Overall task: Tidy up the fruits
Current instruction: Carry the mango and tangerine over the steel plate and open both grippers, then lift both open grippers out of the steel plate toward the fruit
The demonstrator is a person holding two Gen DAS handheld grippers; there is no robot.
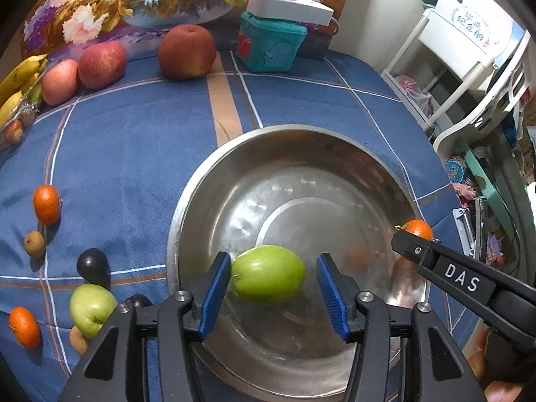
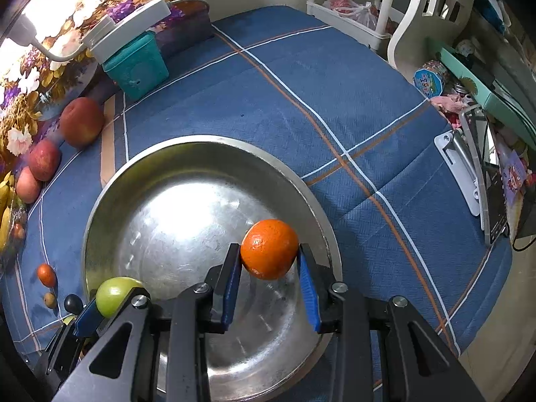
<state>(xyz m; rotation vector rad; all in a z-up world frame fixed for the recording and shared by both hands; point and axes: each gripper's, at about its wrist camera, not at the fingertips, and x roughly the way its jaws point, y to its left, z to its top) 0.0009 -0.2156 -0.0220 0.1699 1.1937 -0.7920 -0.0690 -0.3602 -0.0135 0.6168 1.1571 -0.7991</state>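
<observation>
Hovering over the steel bowl (image 1: 335,154), the left gripper (image 1: 273,279) has its blue pads spread, the left one touching or just beside a green fruit (image 1: 268,274) and the right one clear of it, while the right gripper (image 2: 269,273) is clamped on a mandarin (image 2: 269,249) above the bowl's near right side. To do this well, I'd lower the mandarin close to the bowl floor before parting the pads, so it settles instead of bouncing against the fruit or over the rim.

Counts: 1 steel bowl (image 1: 214,181). Oranges: 3, at (image 1: 47,204), (image 1: 25,327), (image 2: 269,249). Green fruits: 2, at (image 1: 268,274), (image 1: 91,308). Red apples: 3, at (image 1: 187,51), (image 1: 102,64), (image 1: 60,81). 1 banana bunch (image 1: 18,77). Dark plums: 2, at (image 1: 93,266), (image 1: 139,300). 1 small brown fruit (image 1: 34,243). 1 teal box (image 1: 270,43).
</observation>
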